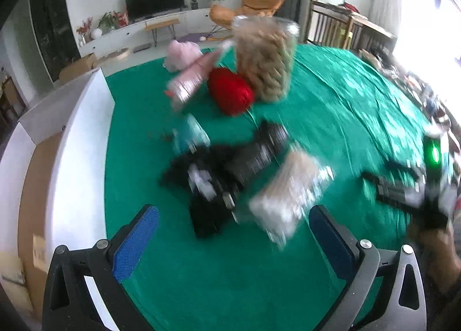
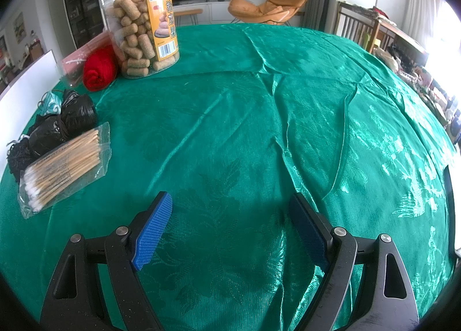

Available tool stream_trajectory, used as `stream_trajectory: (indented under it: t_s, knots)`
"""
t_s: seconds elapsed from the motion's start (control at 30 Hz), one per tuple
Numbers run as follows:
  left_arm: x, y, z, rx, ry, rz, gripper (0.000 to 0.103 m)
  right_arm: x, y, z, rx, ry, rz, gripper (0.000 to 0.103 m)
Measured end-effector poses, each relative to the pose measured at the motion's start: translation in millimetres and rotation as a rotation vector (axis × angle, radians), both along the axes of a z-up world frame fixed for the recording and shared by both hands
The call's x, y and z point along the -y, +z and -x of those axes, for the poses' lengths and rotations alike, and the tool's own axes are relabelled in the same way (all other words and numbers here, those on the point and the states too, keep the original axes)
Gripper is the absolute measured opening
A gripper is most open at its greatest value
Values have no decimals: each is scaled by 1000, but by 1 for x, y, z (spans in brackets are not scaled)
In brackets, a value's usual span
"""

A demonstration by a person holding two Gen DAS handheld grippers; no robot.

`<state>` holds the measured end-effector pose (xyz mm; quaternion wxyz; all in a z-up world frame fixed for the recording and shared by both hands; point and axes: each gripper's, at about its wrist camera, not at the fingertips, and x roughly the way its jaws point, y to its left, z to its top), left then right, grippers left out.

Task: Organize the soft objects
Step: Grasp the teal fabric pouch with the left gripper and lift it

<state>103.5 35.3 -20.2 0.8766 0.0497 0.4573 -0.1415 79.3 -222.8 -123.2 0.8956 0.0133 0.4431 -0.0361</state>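
On the green tablecloth lie a red yarn ball, black rolled bags, a black soft bundle, a cotton swab packet, a pink packet and a light blue item. My left gripper is open and empty just above and in front of the black bundle; this view is motion-blurred. My right gripper is open and empty over bare cloth, right of the swabs. It also shows in the left wrist view.
A clear jar of snack sticks stands behind the yarn. An open white-edged cardboard box sits at the table's left. A pink bag lies at the far edge. Chairs and clutter stand beyond the right side.
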Motion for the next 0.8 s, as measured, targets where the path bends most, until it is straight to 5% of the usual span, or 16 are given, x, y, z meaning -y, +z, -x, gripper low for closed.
stream_trajectory:
  t_s: [0.33, 0.37, 0.4, 0.43, 0.57, 0.8]
  knots:
    - [-8, -62, -141, -170, 130, -32, 98, 0, 0, 0, 0, 0, 0, 86]
    - [-11, -67, -147, -187, 144, -4, 90, 0, 0, 0, 0, 0, 0, 86]
    - [-15, -73, -153, -218, 157, 47, 55, 0, 0, 0, 0, 0, 0, 86]
    - [-19, -76, -156, -241, 170, 70, 43, 0, 0, 0, 0, 0, 0, 86]
    - [-30, -64, -146, -178, 188, 121, 42, 0, 0, 0, 0, 0, 0, 86]
    - [-53, 10, -86, 0, 195, 210, 42, 3, 2, 2, 5, 9, -27, 86]
